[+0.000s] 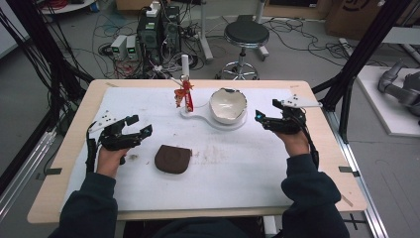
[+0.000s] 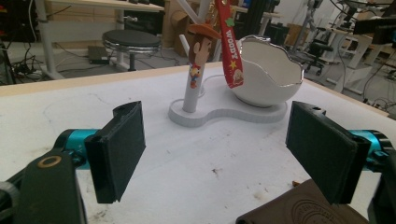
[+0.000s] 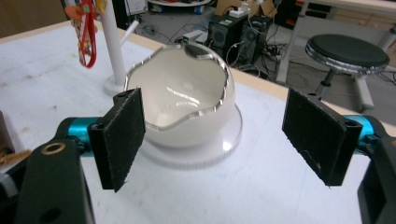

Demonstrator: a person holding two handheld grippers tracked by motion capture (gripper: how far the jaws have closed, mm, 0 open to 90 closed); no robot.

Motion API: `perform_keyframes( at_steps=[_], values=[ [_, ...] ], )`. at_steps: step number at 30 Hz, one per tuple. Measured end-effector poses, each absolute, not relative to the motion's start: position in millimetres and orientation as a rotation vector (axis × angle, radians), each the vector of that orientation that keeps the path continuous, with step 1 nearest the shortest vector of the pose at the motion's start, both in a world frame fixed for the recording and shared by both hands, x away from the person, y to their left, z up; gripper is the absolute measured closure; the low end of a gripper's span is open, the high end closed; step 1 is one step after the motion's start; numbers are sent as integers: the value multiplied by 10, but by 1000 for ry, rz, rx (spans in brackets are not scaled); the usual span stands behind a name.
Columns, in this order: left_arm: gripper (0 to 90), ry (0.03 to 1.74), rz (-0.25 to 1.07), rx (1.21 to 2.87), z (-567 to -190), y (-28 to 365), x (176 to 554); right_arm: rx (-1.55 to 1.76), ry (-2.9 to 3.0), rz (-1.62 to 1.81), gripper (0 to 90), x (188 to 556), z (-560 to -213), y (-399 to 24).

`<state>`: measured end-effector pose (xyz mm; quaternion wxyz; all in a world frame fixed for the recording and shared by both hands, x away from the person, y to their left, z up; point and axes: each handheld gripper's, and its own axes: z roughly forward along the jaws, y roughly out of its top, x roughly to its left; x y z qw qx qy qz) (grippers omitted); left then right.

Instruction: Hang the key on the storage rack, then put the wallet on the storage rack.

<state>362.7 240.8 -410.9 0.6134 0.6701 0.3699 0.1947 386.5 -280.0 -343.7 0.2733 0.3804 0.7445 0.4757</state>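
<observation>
White foam sheet (image 1: 247,173) covers the wooden table, and cables and a round stool (image 1: 246,33) sit on the floor behind it. At twelve o'clock on the sheet stands a white stand with a thin post (image 1: 184,67). A red cowboy keychain on a strap (image 1: 184,95) hangs on the post. Just to its three o'clock side, a white egg-shaped bowl with a wavy rim (image 1: 228,104) rests on the same stand. A brown leather coin pouch (image 1: 172,158) lies at six o'clock from the post.

Right gripper (image 1: 277,119) is wide open and holds nothing. Left gripper (image 1: 132,133) is wide open and empty too, near the pouch.

I think the pouch comes next. Go slow, put both pads around its edge, then squeeze.
</observation>
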Motion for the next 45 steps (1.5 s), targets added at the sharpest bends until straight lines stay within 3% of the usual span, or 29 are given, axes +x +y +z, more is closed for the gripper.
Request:
perform_keyframes(
  at_steps=[9, 35, 45],
  values=[
    [197, 854, 445, 1550, -4116, 2386, 3619, 1099, 1980, 1266, 217, 3716, -3704, -2995],
    [197, 857, 426, 1561, -4142, 2368, 3634, 1111, 1974, 1253, 217, 3695, -3736, -3044],
    [194, 838, 189, 1729, -4308, 2130, 3691, 1111, 2005, 1224, 217, 3710, -3809, -3023]
  ],
)
